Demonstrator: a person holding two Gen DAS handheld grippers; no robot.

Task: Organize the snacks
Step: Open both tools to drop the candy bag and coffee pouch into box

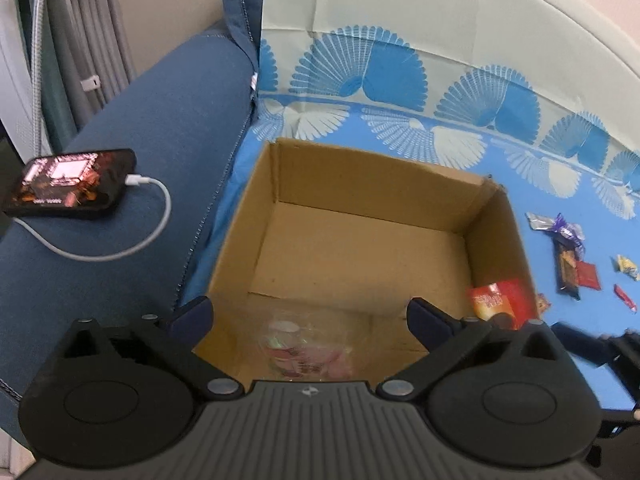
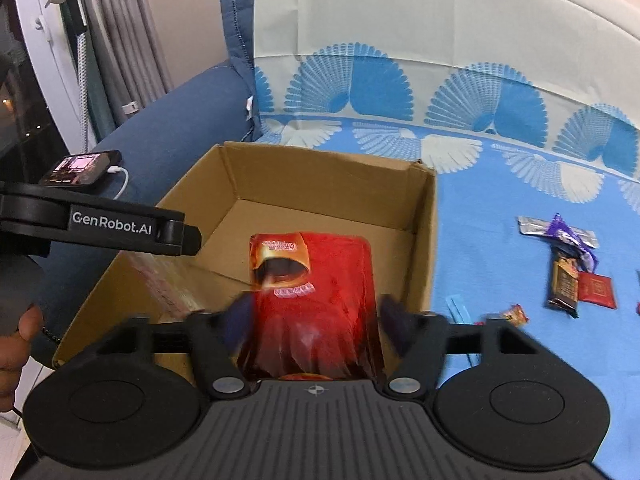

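An open cardboard box (image 1: 360,184) (image 2: 328,172) stands on the blue patterned sheet. My left gripper (image 1: 308,316) is open above the box's near side; a clear bag of pinkish snacks (image 1: 304,348), blurred, is just below its fingers inside the box. The left gripper also shows in the right wrist view (image 2: 188,236). My right gripper (image 2: 308,316) is over the box with a red snack pouch (image 2: 316,304) (image 1: 500,304) between its blurred fingers; whether they still clamp it I cannot tell. Loose snacks (image 2: 564,276) (image 1: 568,264) lie on the sheet right of the box.
A phone (image 1: 72,184) (image 2: 82,168) on a white charging cable (image 1: 132,248) lies on the blue sofa arm left of the box. Small candies (image 2: 516,314) and a blue stick (image 2: 458,308) lie on the sheet. Curtains hang at the far left.
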